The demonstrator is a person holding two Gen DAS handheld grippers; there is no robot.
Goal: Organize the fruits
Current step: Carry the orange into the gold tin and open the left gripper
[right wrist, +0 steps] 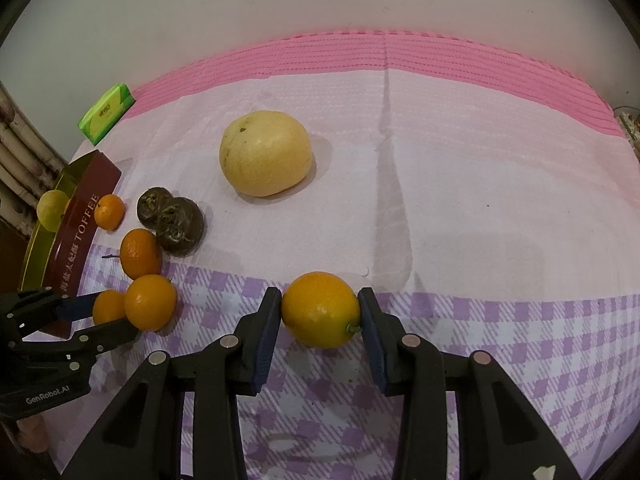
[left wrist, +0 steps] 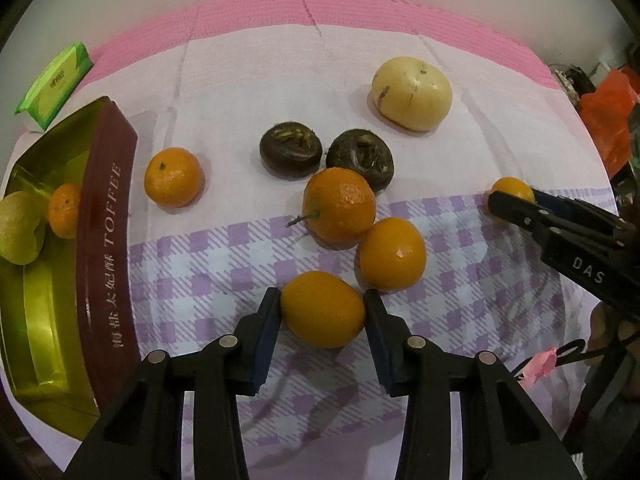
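Note:
In the left wrist view my left gripper (left wrist: 322, 312) is shut on an orange (left wrist: 323, 309), with both blue pads against its sides, low over the purple checked cloth. My right gripper (right wrist: 320, 312) is shut on another orange (right wrist: 320, 310), also on the checked cloth. The same right gripper (left wrist: 510, 202) shows at the right edge of the left wrist view. Three loose oranges (left wrist: 174, 176) (left wrist: 339, 208) (left wrist: 391, 254) lie ahead of the left gripper. A maroon toffee tin (left wrist: 108, 240) at the left holds a green apple (left wrist: 20, 232) and an orange (left wrist: 64, 216).
Two dark brown fruits (left wrist: 291, 152) (left wrist: 360, 158) and a pale yellow melon (left wrist: 412, 94) lie farther back on the white cloth. A green tissue pack (left wrist: 56, 80) sits behind the tin. An orange plastic bag (left wrist: 608, 116) is past the table's right edge. A wall stands behind.

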